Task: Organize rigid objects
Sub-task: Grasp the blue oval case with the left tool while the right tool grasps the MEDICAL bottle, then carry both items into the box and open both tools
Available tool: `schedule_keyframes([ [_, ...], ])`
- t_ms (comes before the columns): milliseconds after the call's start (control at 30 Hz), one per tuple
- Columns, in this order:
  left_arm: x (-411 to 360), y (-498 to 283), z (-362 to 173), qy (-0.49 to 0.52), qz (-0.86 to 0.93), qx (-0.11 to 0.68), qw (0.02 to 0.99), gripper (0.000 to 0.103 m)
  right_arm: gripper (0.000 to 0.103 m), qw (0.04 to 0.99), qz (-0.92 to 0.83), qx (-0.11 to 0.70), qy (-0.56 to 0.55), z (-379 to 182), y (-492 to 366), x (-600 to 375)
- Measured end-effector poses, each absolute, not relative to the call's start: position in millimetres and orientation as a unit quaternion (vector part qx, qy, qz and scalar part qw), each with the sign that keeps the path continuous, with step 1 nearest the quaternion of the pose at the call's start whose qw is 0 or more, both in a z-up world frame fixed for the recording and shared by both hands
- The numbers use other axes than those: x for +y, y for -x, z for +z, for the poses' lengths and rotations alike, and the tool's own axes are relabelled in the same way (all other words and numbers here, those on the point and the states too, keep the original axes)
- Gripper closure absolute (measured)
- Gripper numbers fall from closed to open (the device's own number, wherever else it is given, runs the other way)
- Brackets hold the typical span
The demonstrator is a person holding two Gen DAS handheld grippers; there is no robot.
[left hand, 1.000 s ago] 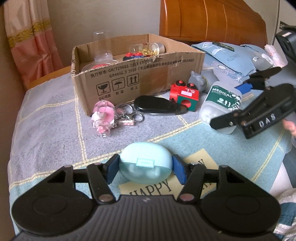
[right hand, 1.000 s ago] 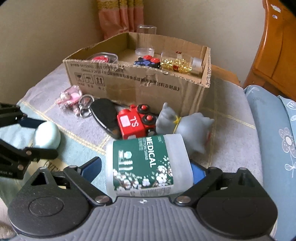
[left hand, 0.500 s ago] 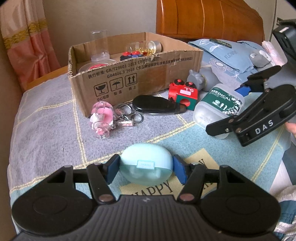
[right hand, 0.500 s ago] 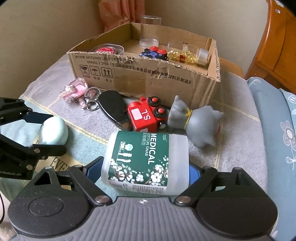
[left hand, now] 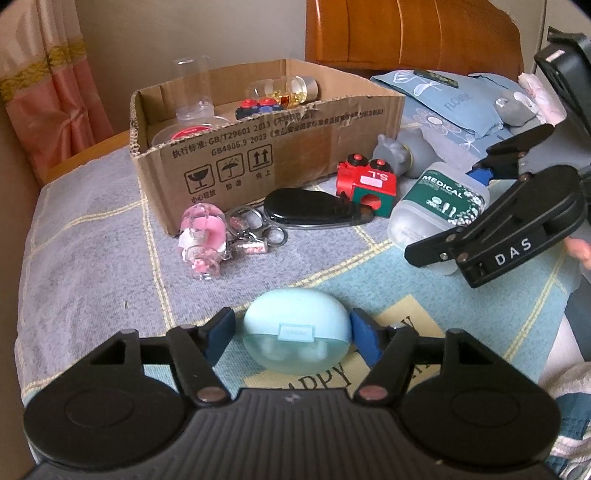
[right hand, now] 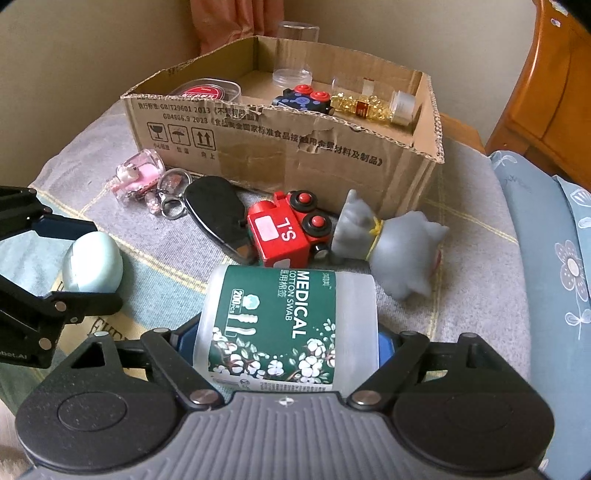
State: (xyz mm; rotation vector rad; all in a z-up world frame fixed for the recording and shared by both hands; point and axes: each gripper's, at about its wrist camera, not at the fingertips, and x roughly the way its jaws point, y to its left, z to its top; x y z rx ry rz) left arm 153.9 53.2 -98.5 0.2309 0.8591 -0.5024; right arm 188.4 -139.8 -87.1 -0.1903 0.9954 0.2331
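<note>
A mint earbud case (left hand: 295,328) lies on the bed cover between the pads of my left gripper (left hand: 291,328). Its jaws are opening, and a gap shows on the left side of the case. A cotton swab jar (right hand: 288,314) with a green label lies on its side inside my right gripper (right hand: 286,343). Those jaws are closing, with the pads close beside the jar and no squeeze visible. The cardboard box (left hand: 277,155) stands behind. A red toy train (right hand: 284,236), a grey cat figure (right hand: 399,251), a black key fob (left hand: 310,212) and a pink keychain (left hand: 203,229) lie in front of it.
The box holds a clear jar (right hand: 295,51), a red-lidded tin (right hand: 207,90), a blue toy car (right hand: 304,101) and a bottle of yellow capsules (right hand: 369,105). A blue pillow (right hand: 546,258) lies to the right, with a wooden headboard (left hand: 406,33) behind. A curtain (left hand: 44,92) hangs at the left.
The left pads, pressed on the earbud case before, have spread off it. The right jaws have narrowed around the jar, which now sits deeper between them.
</note>
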Motion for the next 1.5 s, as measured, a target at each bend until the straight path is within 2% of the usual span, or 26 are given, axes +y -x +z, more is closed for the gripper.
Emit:
schedule_keyframes([
  [167, 52, -156, -97, -0.12, -0.25, 0.419, 0.864, 0.035, 0.015, 0.865, 0.117, 0.477, 0.104, -86, -187, -138],
  [233, 52, -156, -96, -0.12, -0.254, 0.422, 0.862, 0.043, 0.016, 0.864, 0.12, 0.477, 0.11, -85, -186, -137],
  [833, 55, -158, -66, -0.119, -0.253, 0.457, 0.844, 0.043, 0.016, 0.857, 0.185, 0.466, 0.12, -48, -180, -149],
  [1500, 57, -214, 28, -0.117, -0.239, 0.382, 0.885, 0.043, 0.016, 0.903, 0.169, 0.379, 0.109, 34, -235, -168],
])
